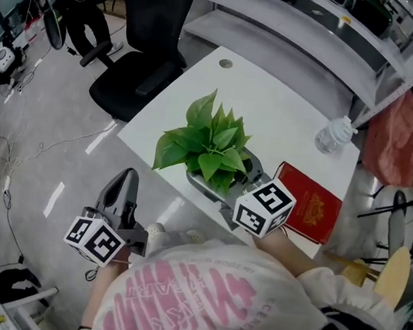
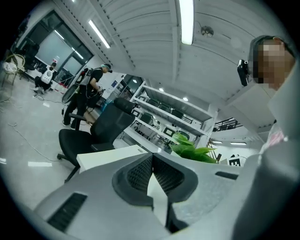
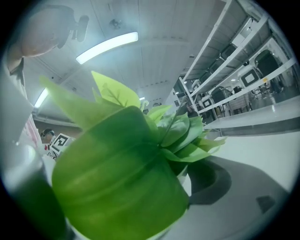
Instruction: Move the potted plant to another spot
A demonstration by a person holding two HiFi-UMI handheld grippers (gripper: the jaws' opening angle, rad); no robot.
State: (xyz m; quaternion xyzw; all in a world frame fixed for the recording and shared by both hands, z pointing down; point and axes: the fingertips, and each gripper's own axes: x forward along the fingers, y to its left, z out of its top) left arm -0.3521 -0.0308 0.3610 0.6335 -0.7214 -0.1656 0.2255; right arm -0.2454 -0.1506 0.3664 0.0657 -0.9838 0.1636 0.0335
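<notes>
The right gripper (image 1: 228,179) is clamped on the pot of the potted plant (image 1: 208,141), which is seen at the near edge of the white counter (image 1: 280,106). The left gripper (image 1: 126,182) is held off the counter at the plant's 7 o'clock, its jaws pressed together with nothing between them. A red book (image 1: 313,206) is laid at the plant's 4 o'clock.

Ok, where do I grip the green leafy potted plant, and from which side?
Take the white-rimmed pot low, under the leaves of the green potted plant, level from the white table's near edge. The leaves spread wide over the rim, blocking a top approach. The right gripper's jaws flank the pot; contact unclear.
</notes>
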